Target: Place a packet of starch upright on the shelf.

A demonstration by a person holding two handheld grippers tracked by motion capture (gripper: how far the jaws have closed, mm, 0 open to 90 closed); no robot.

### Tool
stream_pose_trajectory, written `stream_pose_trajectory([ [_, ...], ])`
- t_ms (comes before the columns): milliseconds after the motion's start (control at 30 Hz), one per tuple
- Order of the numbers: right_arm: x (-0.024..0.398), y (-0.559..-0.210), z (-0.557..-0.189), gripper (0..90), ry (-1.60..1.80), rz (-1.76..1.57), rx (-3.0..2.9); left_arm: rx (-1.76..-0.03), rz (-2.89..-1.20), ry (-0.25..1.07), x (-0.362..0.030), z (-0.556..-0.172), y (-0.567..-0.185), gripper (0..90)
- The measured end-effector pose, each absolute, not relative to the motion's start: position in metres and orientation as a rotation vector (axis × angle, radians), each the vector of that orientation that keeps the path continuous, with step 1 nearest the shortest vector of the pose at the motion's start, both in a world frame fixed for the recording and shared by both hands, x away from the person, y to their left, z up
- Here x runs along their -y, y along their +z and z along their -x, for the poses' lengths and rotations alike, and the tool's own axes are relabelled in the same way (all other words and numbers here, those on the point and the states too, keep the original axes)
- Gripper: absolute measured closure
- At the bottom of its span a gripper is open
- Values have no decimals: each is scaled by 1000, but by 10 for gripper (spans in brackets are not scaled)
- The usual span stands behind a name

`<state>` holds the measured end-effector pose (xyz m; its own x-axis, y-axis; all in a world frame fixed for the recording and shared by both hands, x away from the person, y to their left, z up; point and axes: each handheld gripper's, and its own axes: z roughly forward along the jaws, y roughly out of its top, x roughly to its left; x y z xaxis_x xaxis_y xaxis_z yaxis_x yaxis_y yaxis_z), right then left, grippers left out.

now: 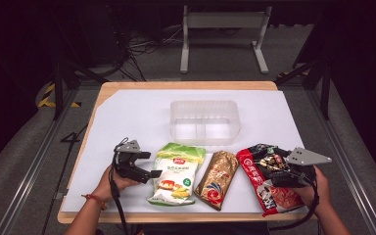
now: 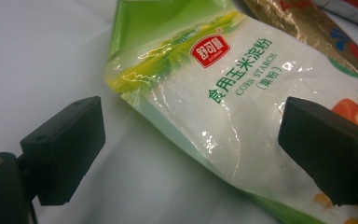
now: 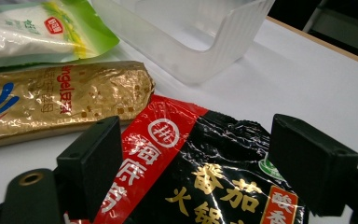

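Observation:
A green-and-white corn starch bag lies flat near the table's front. My left gripper is at the bag's left edge, open, with one jaw over the white sheet and the other over the bag. To the right lie a gold packet and a red-and-black sauce bag. My right gripper hovers open over the sauce bag's upper end, its jaws wide on either side of it. A clear plastic tub stands empty behind the bags.
A white sheet covers the wooden table. The three bags lie in a row along the front edge. A metal frame and cables stand on the floor beyond the far edge.

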<state>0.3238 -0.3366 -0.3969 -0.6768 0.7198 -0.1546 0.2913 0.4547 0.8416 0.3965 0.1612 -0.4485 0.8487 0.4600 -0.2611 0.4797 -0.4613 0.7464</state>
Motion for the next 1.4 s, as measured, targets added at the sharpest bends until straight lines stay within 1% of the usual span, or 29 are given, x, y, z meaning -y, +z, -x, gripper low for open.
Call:
stream_pose_trajectory([
  [67,335,-396,-322,180,1129,-825,-2215,-680,-2160,-63,-151,-403,-451,74],
  [167,335,-395,-320,180,1127,-802,-2217,-702,-2171,-59,-143,-411,-453,57],
  [233,335,-395,-320,180,1124,-800,-2217,-731,-2190,-31,-140,-417,-453,53],
  [333,336,-395,-321,178,1125,-796,-2219,-716,-2192,-40,-138,-421,-453,64],
  [367,337,-396,-321,177,1125,-799,-2219,-696,-2203,-33,-136,-422,-453,50],
  [500,338,-395,-321,174,1131,-808,-2211,-660,-2203,-35,-133,-426,-455,45],
  [567,338,-394,-320,174,1134,-808,-2207,-638,-2203,-49,-132,-425,-454,53],
  [600,338,-394,-320,174,1140,-810,-2206,-618,-2191,-91,-131,-425,-454,111],
  [633,338,-393,-319,174,1148,-808,-2204,-609,-2197,-80,-129,-425,-454,114],
  [733,339,-393,-319,175,1152,-815,-2207,-627,-2188,-96,-129,-426,-454,141],
  [800,340,-393,-321,175,1172,-829,-2208,-670,-2153,-138,-128,-431,-453,164],
  [833,340,-393,-321,175,1172,-829,-2208,-670,-2153,-138,-128,-431,-453,199],
  [867,341,-393,-321,175,1178,-834,-2207,-726,-2120,-143,-125,-434,-454,199],
  [900,341,-393,-322,175,1181,-836,-2203,-727,-2132,-125,-121,-435,-453,214],
  [967,341,-393,-321,175,1174,-832,-2207,-695,-2173,-79,-114,-435,-452,205],
  [1033,341,-393,-320,175,1179,-831,-2210,-702,-2166,-82,-110,-434,-452,173],
  [1067,341,-393,-320,175,1184,-833,-2210,-700,-2179,-59,-109,-433,-452,182],
  [1100,342,-393,-320,176,1190,-836,-2209,-700,-2179,-59,-109,-433,-452,226],
  [1133,343,-392,-319,176,1205,-839,-2205,-708,-2180,-19,-110,-431,-452,278],
  [1200,343,-391,-319,177,1218,-846,-2192,-722,-2166,-20,-112,-431,-452,331],
  [1267,344,-389,-316,184,1240,-836,-2163,-715,-2173,-11,-113,-430,-452,415],
  [1300,344,-389,-316,184,1240,-836,-2163,-714,-2178,-5,-113,-428,-452,415],
  [1333,344,-388,-314,184,1250,-829,-2157,-706,-2188,4,-113,-427,-451,469],
  [1400,343,-388,-313,183,1253,-808,-2170,-721,-2195,27,-114,-428,-451,605],
])
